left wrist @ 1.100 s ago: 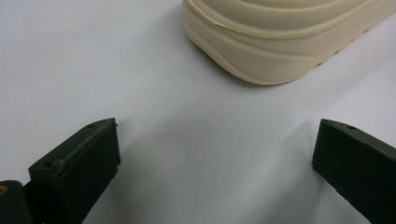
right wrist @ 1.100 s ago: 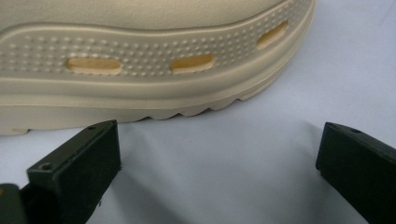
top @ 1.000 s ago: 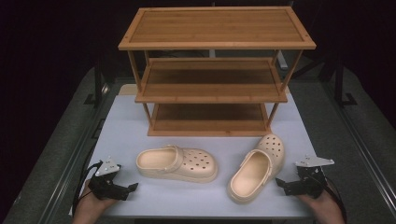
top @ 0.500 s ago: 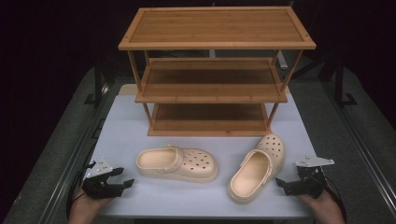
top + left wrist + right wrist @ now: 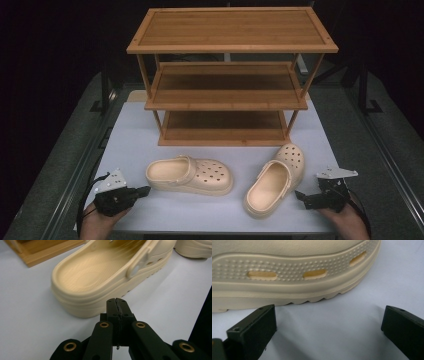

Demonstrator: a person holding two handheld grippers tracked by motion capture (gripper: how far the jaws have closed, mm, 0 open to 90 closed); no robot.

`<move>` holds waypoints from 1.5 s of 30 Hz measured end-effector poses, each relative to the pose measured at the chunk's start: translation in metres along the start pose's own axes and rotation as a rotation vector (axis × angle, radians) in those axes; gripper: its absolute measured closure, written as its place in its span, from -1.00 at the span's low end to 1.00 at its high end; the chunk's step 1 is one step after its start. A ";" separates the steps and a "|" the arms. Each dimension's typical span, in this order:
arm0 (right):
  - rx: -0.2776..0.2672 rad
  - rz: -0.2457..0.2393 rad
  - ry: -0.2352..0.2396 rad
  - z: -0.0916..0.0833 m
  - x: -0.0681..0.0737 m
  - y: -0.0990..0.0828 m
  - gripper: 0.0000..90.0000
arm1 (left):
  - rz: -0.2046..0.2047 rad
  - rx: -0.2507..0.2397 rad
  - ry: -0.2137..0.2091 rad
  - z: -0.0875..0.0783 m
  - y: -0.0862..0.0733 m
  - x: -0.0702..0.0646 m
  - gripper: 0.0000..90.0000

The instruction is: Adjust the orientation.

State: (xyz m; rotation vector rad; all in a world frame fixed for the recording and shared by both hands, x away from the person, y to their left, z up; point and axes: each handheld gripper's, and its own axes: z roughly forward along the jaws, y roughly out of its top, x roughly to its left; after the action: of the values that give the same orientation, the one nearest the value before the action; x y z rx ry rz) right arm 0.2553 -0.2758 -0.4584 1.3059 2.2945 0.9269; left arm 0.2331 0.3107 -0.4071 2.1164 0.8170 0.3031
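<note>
Clearly the work is at its very start: two cream clogs lie on the white table point(image 5: 130, 135) in front of the three-tier wooden shoe rack point(image 5: 227, 75), whose shelves are all bare, and neither shoe is held. The left clog point(image 5: 190, 175) lies on its sole, pointing to the right, with its heel end nearest the left gripper point(image 5: 142, 191); that gripper rests low near the table's front edge, its jaws pressed together with nothing between them, a short way off the heel rim, as the left gripper view makes plain. The right clog point(image 5: 275, 180) lies angled, toe toward the rack, and the right gripper point(image 5: 300, 195) sits just beside its outer side with jaws spread wide and empty, the ribbed sole edge close ahead of them. I judge this to be the approach before the first grasp. Next, the right gripper would need to rise to the clog's side wall or heel rim and close there; the left must open first.
</note>
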 end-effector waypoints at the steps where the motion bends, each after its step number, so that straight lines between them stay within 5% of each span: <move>1: 0.000 0.000 0.000 0.000 0.000 0.000 -1.00 | 0.006 0.004 0.002 0.002 0.002 -0.003 1.00; 14: 0.001 0.000 0.000 0.000 0.000 0.000 -1.00 | 0.075 -0.014 -0.068 0.024 0.023 -0.032 1.00; 29: 0.001 0.000 0.000 0.000 0.000 0.000 -1.00 | 0.165 0.001 -0.137 0.069 0.059 -0.066 1.00; 45: 0.001 0.000 0.001 0.000 0.000 0.000 -1.00 | 0.186 0.005 -0.186 0.114 0.087 -0.091 1.00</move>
State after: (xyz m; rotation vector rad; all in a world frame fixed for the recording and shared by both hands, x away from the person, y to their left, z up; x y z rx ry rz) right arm 0.2555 -0.2757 -0.4585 1.3063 2.2953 0.9268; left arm 0.2566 0.1418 -0.4054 2.1910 0.5142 0.1974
